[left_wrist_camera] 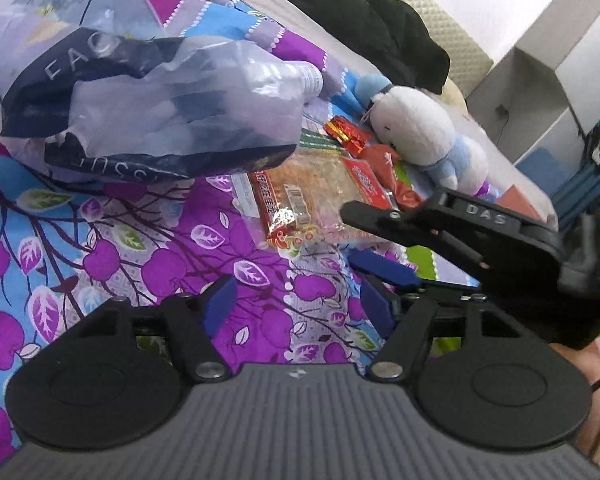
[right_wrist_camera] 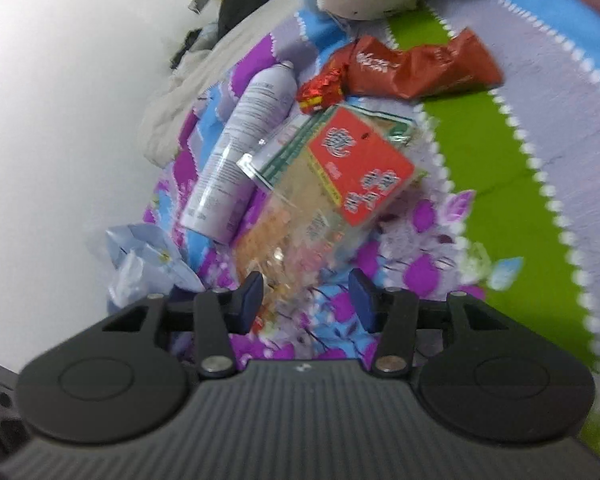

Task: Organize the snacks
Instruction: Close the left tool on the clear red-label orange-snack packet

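In the left wrist view, the left hand-held gripper [left_wrist_camera: 296, 304] hovers over a floral bedspread [left_wrist_camera: 100, 248] with its jaws wide apart and nothing between the blue pads. Just beyond it lies the clear snack packet [left_wrist_camera: 300, 200], the landmark here: a transparent pouch of orange-brown pieces with red label strips in Chinese characters too small to read. Left of the packet a crumpled plastic bag [left_wrist_camera: 148, 112] slumps on the bed, its mouth turned toward the snacks, probably so they can be packed in; dark panels on it show "FAC" and fragments like "USS". Behind the packet sit red foil-wrapped sweets [left_wrist_camera: 346, 134] and a white-and-blue plush toy [left_wrist_camera: 420, 136]. From the right of the packet the right hand-held gripper [left_wrist_camera: 364, 240] reaches in, its upper arm moulded "DAS", one finger above the packet's near edge. In the right wrist view, that gripper [right_wrist_camera: 306, 300] stands partly open, the packet's [right_wrist_camera: 300, 216] blurred near end lying in the gap, though the pads do not visibly pinch it. A large red label with white characters covers its far end. Left of the packet lies a lilac spray can [right_wrist_camera: 240, 152] with unreadable small print; beyond it, a crumpled red-brown pouch [right_wrist_camera: 416, 70].
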A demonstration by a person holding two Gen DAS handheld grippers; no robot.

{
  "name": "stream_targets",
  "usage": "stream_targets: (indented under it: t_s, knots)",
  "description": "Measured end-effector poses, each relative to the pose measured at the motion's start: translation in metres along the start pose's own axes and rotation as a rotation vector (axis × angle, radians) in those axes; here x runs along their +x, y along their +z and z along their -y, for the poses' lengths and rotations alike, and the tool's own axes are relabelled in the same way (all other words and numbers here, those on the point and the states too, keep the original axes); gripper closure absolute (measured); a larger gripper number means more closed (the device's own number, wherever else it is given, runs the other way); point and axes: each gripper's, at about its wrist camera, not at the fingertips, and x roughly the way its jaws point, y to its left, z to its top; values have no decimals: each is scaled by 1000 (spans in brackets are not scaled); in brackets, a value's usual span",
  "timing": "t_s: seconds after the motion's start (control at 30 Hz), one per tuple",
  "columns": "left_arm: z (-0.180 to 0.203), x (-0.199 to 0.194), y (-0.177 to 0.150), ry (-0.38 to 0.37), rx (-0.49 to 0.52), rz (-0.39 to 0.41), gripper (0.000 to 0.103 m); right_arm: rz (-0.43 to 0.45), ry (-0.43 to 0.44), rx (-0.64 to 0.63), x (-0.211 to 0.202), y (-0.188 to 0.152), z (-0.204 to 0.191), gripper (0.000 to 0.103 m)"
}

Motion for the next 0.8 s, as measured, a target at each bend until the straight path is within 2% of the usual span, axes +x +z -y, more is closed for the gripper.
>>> stream_targets:
  t_s: [0.07, 0.13, 0.23, 0.4, 0.67, 0.77, 0.8]
  knots:
    - [-4, 0, 2, -15, -45, 8, 30, 1, 11, 9, 7, 1, 0, 62]
    - [-7, -1, 3, -28, -76, 18, 30, -17, 1, 25, 13, 4, 0, 90]
    - [-11, 0, 4, -51, -118, 25, 27, -17, 13, 37, 11, 5, 0, 97]
    - [-20, -2, 5, -92, -198, 32, 22, -32, 15, 35, -4, 6, -2, 99]
    - [-25, -4, 2, -168, -299, 15, 24, -61, 70, 116, -33, -1, 12, 100]
    - [-25, -5, 1, -224, -356, -5, 24, -75, 53, 87, -44, -8, 13, 100]
    - [-24, -5, 0, -216, -359, -9, 24, -89, 61, 92, -46, -11, 14, 100]
